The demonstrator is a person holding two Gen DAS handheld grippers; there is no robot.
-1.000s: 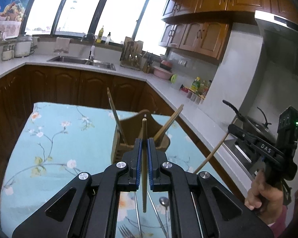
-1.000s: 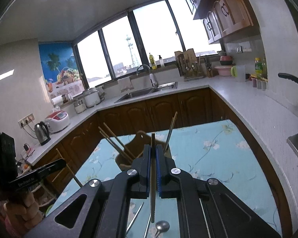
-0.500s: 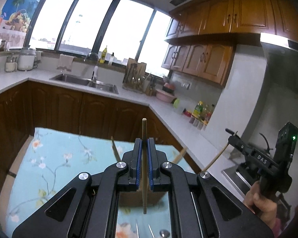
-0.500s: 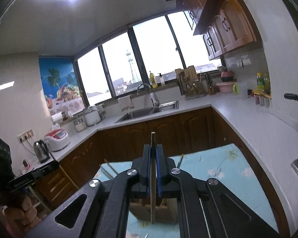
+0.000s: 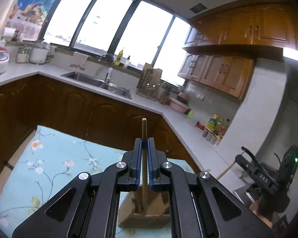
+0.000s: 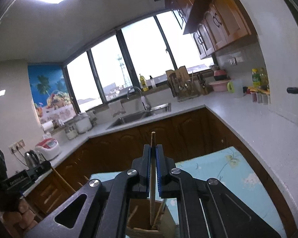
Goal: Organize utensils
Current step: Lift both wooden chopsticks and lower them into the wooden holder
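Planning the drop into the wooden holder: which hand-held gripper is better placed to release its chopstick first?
Probably right: the right hand-held gripper has its chopstick reaching into the wooden holder. The left's looks similar.

At the lower centre of the left wrist view, the matt black plastic left gripper (image 5: 144, 144), with bright metal pivot bolts and ribbed blue pads, is clamped on a pale, smooth wooden chopstick (image 5: 144, 130), and below it stands a box-shaped utensil holder of plain unvarnished wood (image 5: 143, 216) on a light blue floral tablecloth (image 5: 49, 168) of smooth cloth. In the right wrist view the matching black plastic right gripper (image 6: 153, 150) pinches a second light wooden chopstick (image 6: 153, 140). Behind them run glossy dark brown wooden cabinet doors (image 5: 73, 107) under a smooth pale grey countertop (image 6: 248, 123) holding a brushed steel sink (image 5: 101, 81).
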